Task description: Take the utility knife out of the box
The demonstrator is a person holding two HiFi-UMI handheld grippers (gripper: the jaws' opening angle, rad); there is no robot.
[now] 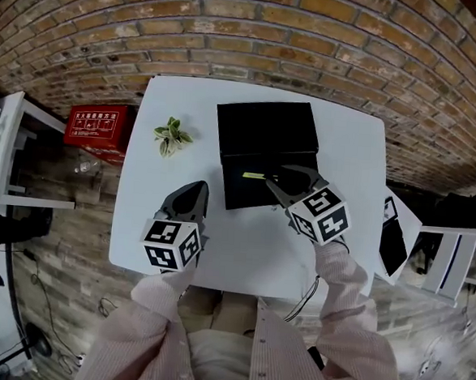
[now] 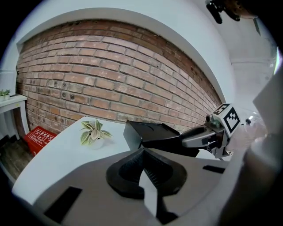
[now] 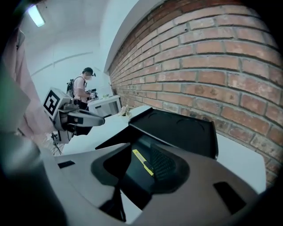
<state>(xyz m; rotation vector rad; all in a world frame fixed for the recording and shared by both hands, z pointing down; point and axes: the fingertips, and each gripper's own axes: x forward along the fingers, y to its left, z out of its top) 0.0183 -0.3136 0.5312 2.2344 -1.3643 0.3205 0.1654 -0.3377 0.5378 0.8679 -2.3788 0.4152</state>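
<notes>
The matte black box (image 1: 239,195) lies open at frame centre on the smooth white table (image 1: 241,258). The slim yellow utility knife (image 3: 142,161) rests inside it. The right tool (image 3: 138,170) hovers over the knife, jaws apart and empty. The left tool (image 2: 143,173), also apart and empty, is over bare table at lower left. White writing on the red case (image 1: 99,125) is illegible.

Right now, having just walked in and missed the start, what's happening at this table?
A person holds a gripper in each hand above a white table. The right gripper is open and poised over the open black box, aimed at the yellow utility knife lying inside, not gripping it yet. The left gripper hangs open beside the box, empty.
</notes>
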